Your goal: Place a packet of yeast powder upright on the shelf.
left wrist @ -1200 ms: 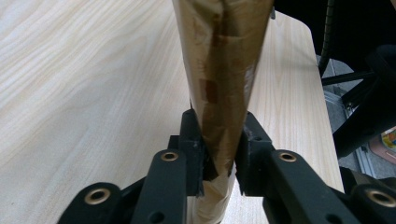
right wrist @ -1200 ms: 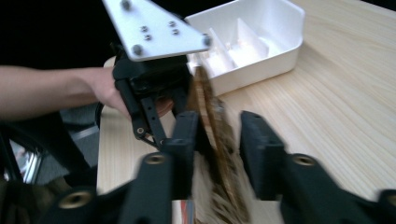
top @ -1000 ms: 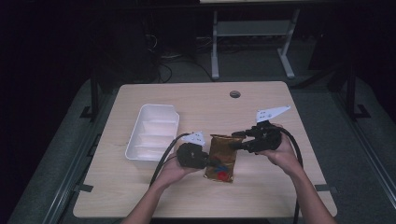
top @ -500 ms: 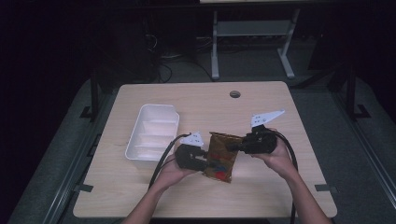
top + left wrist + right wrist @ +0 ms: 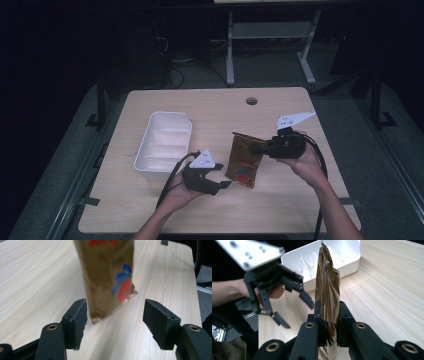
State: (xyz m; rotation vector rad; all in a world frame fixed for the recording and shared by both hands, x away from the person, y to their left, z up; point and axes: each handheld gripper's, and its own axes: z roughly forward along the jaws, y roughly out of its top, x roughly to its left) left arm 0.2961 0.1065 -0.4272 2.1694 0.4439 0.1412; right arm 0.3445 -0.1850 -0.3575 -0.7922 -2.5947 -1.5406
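High view: right gripper (image 5: 261, 148) pinches the brown snack packet (image 5: 244, 160) at its edge and holds it tilted over the table (image 5: 300, 210), centre-right. Left gripper (image 5: 216, 181) sits at the packet's 8 o'clock, just beside its lower corner, not touching; jaws spread, they have just been opening, nothing gripped. White divided tray (image 5: 165, 141) lies at the packet's 9 o'clock, apart from it.

Left gripper view: 2 black jaws stand wide. The snack packet's (image 5: 110, 277) bottom seam hangs between them, nearer the left pad, no pad pressing; slightly blurred.

Right gripper view: jaws pressed together on the snack packet (image 5: 327, 290), which rises edge-on at 12 o'clock. Left gripper (image 5: 294, 301) at 10 o'clock, open; tray (image 5: 347, 255) behind.

Step, judged: handover done, left has let go, right carries the packet alone. Next likely needs left to back clear, then right to swing the packet toward the tray at 9 o'clock, keeping the pinch firm as the foil may slip.
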